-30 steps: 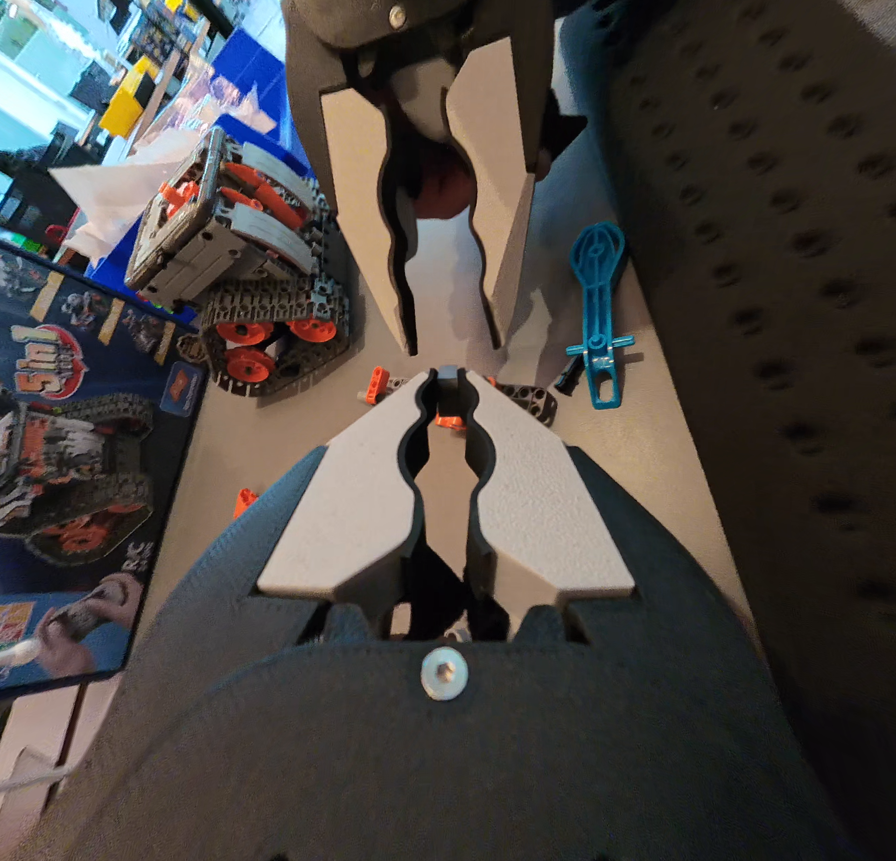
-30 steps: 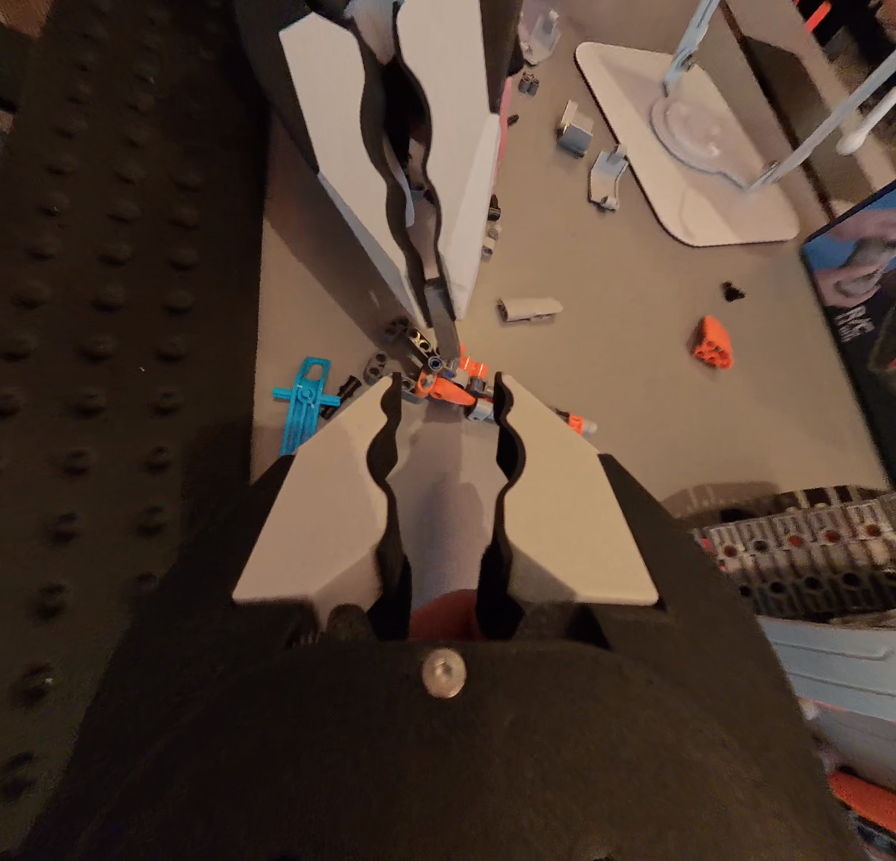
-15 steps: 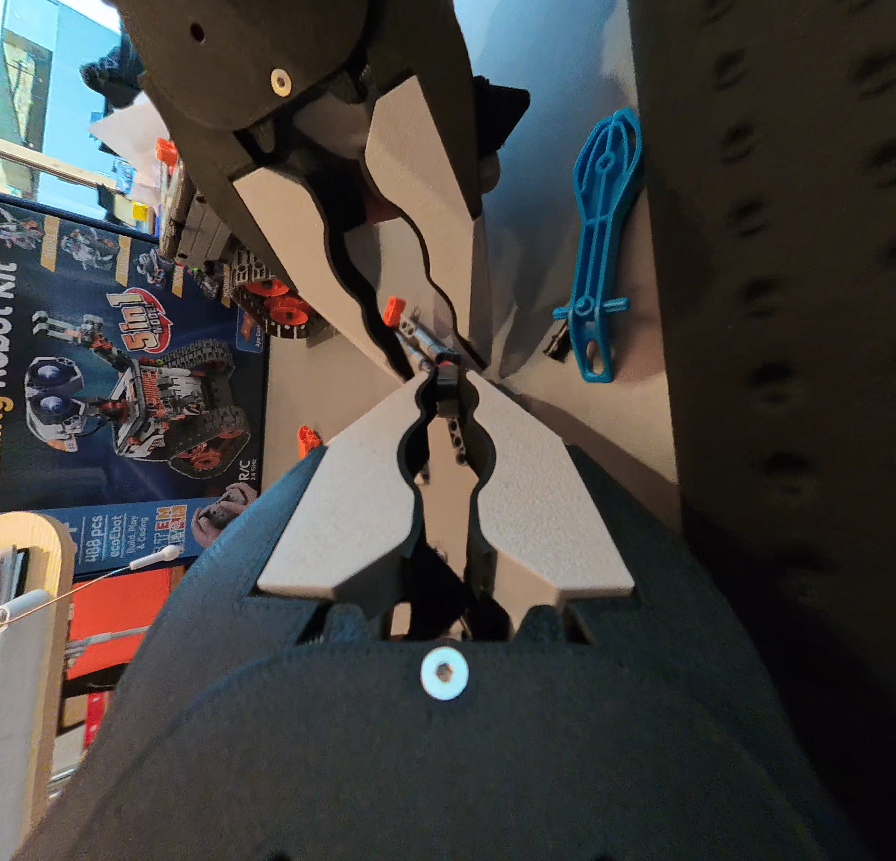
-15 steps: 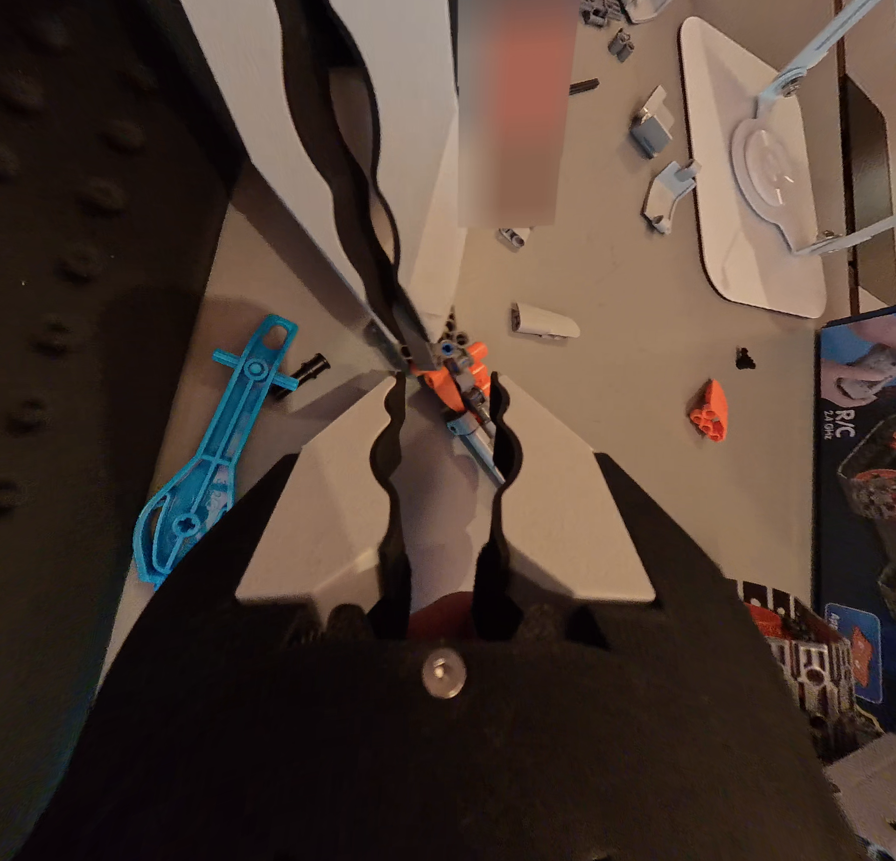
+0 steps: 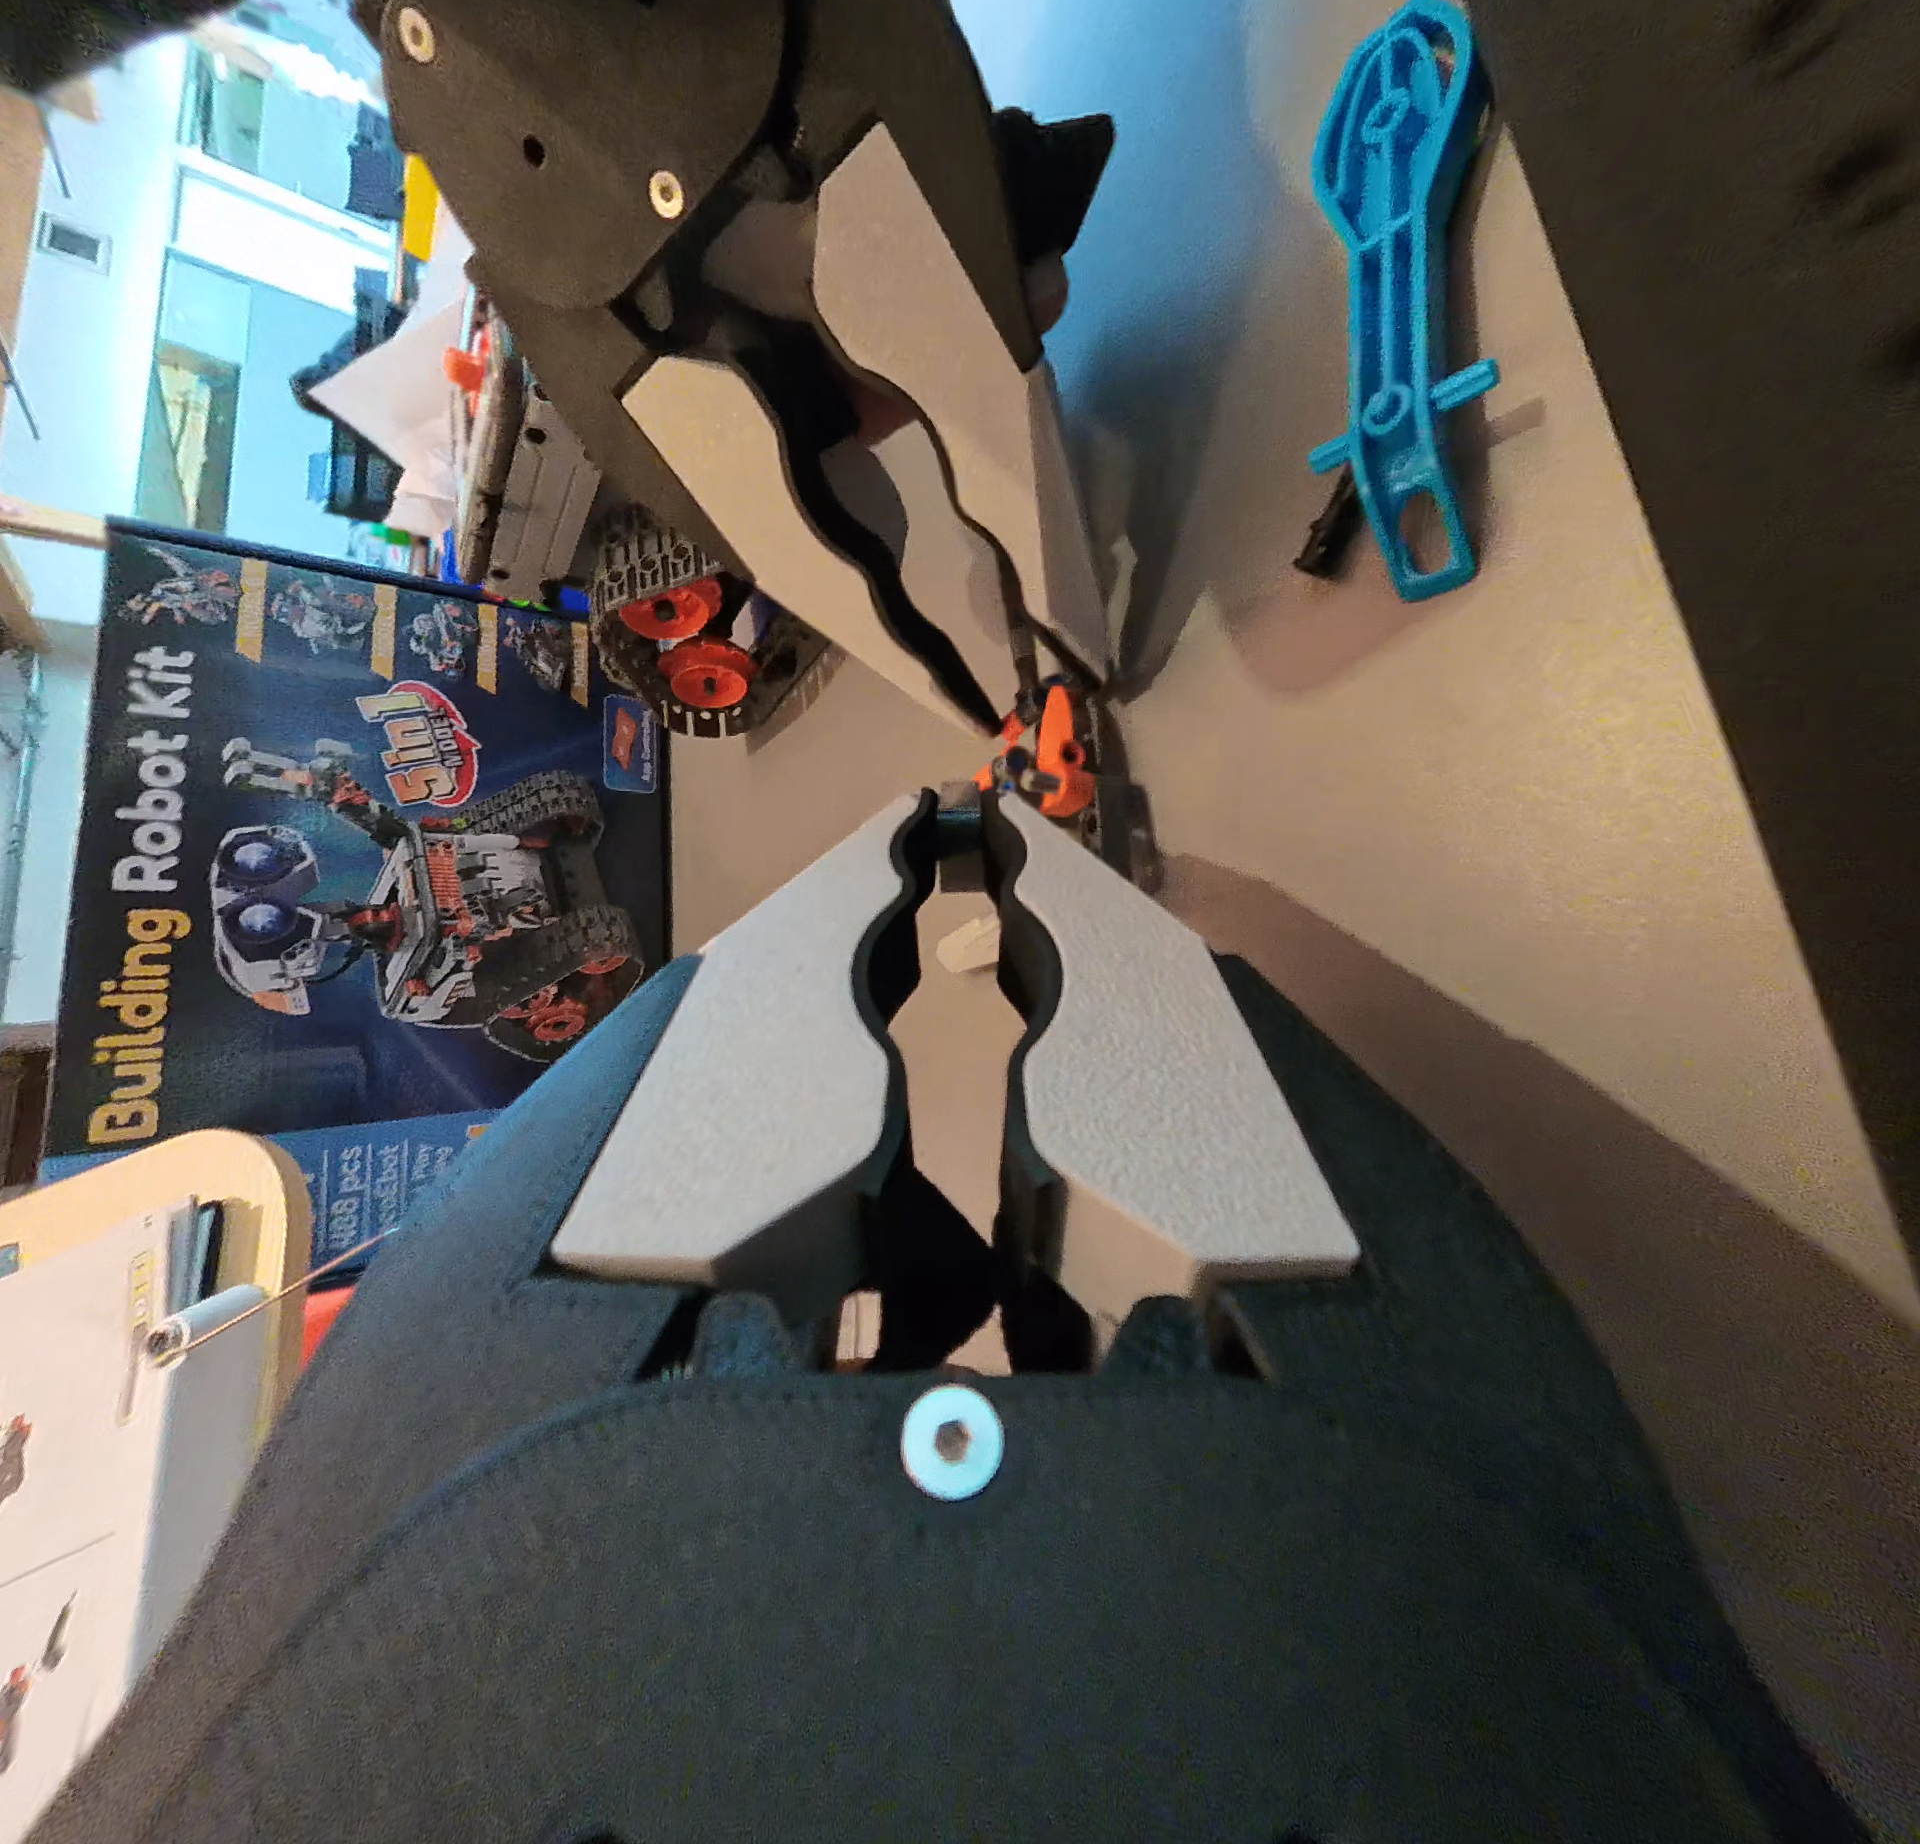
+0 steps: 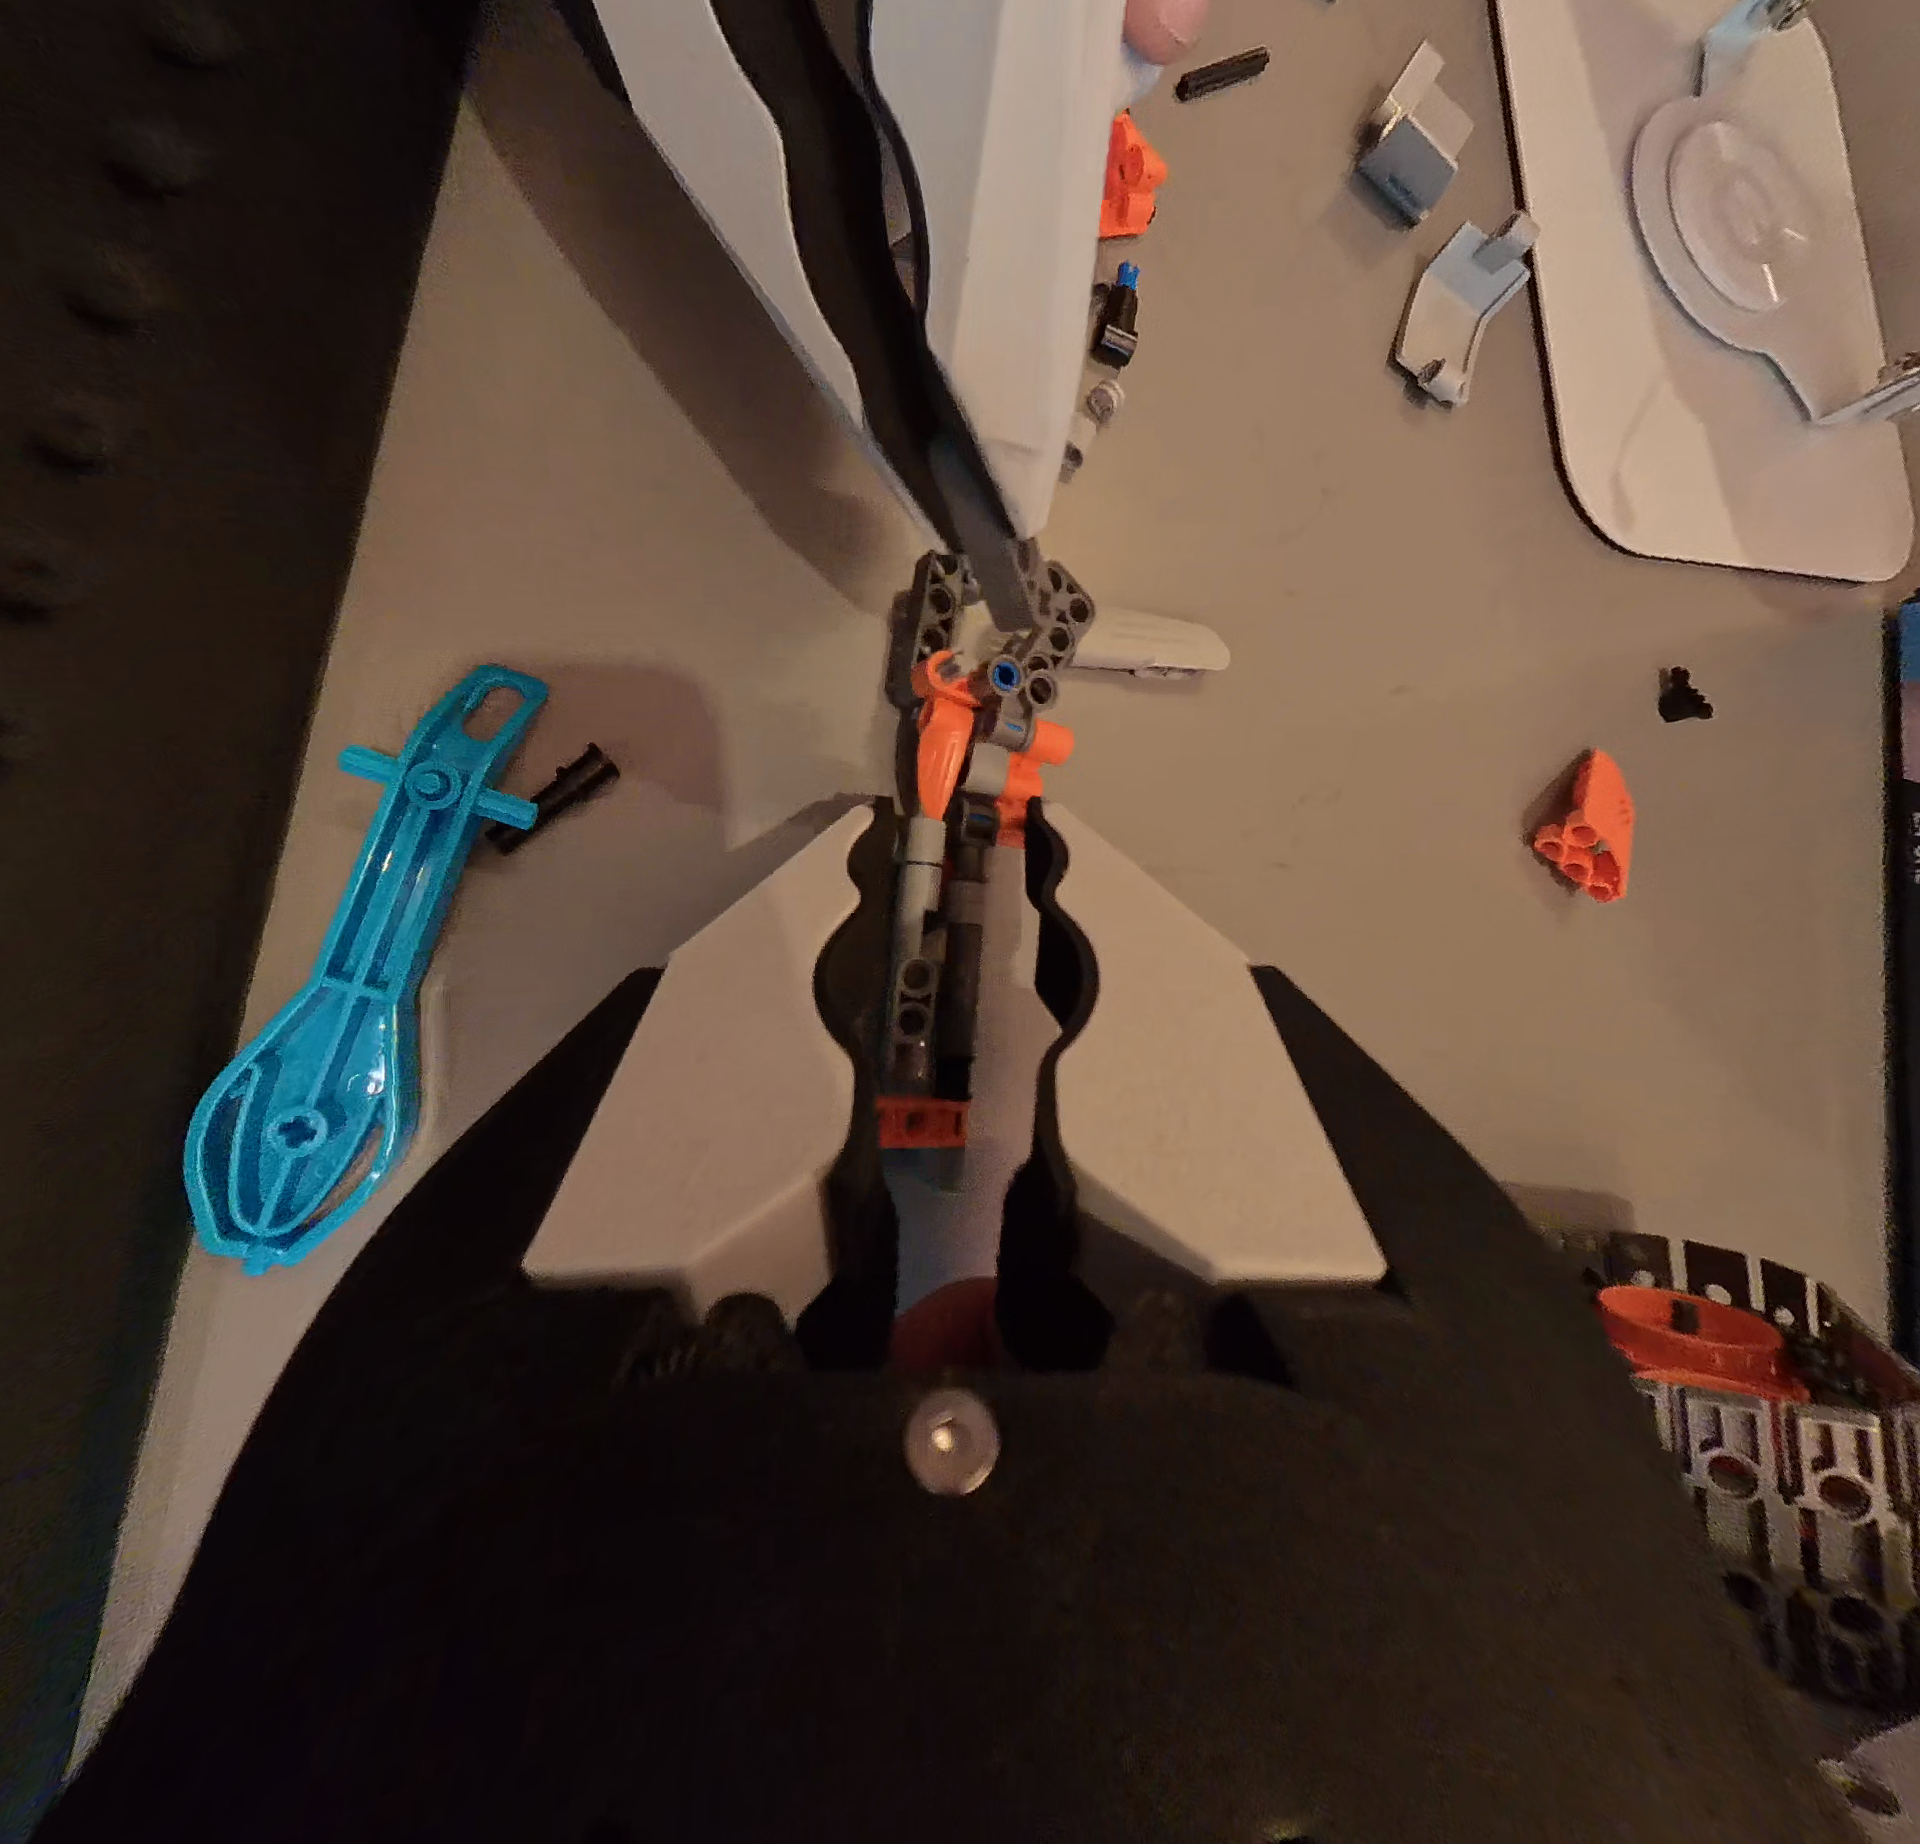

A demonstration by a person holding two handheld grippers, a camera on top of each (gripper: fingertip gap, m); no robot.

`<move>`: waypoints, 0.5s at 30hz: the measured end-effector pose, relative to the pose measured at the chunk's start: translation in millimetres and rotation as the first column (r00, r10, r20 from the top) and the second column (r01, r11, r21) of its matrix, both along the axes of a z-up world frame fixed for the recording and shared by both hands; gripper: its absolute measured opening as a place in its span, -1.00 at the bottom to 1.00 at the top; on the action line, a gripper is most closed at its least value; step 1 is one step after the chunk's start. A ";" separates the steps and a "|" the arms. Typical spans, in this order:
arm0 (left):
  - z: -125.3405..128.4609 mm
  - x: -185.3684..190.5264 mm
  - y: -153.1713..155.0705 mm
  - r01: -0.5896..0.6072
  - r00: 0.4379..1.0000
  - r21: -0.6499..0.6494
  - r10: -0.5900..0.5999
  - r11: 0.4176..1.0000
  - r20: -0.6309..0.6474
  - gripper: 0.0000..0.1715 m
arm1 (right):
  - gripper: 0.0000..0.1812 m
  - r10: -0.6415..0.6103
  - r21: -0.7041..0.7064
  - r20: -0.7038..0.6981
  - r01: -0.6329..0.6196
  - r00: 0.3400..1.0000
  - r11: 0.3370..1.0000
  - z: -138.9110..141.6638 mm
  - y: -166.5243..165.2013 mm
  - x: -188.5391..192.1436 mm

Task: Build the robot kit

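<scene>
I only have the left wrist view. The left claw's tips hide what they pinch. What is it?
Observer: The left claw pinches the grey holed frame at one end of a small grey-and-orange brick piece.
Operator: And the right claw?
Observer: The piece's long bars lie between its fingers, reaching back to an orange block deep in the gap.
Operator: Any loose bits nearby?
Observer: An orange wedge brick lies apart on the table.

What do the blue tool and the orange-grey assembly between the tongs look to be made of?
Blue tool: apparently translucent moulded plastic, glossy, with raised ribs and light showing through the wide end. Orange-grey assembly: likely rigid building-kit plastic, smooth satin finish, with pin holes along its beams.
</scene>
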State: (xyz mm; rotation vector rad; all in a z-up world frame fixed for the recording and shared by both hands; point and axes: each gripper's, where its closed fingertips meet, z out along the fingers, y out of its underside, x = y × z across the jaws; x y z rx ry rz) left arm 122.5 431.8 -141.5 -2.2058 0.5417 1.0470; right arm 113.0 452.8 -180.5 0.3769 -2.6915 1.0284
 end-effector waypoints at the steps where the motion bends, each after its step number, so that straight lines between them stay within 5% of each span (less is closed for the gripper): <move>1: -1.0 1.2 -0.1 0.021 1.000 0.004 -0.021 1.000 0.016 -0.93 | -0.76 -0.001 0.000 0.012 0.001 1.000 1.000 0.1 0.0 -0.4; 15: -10.0 4.1 6.0 0.197 0.978 -0.046 -0.199 0.979 -0.059 -0.93 | -0.79 0.030 -0.052 0.043 -0.028 0.999 0.998 0.4 -0.1 0.6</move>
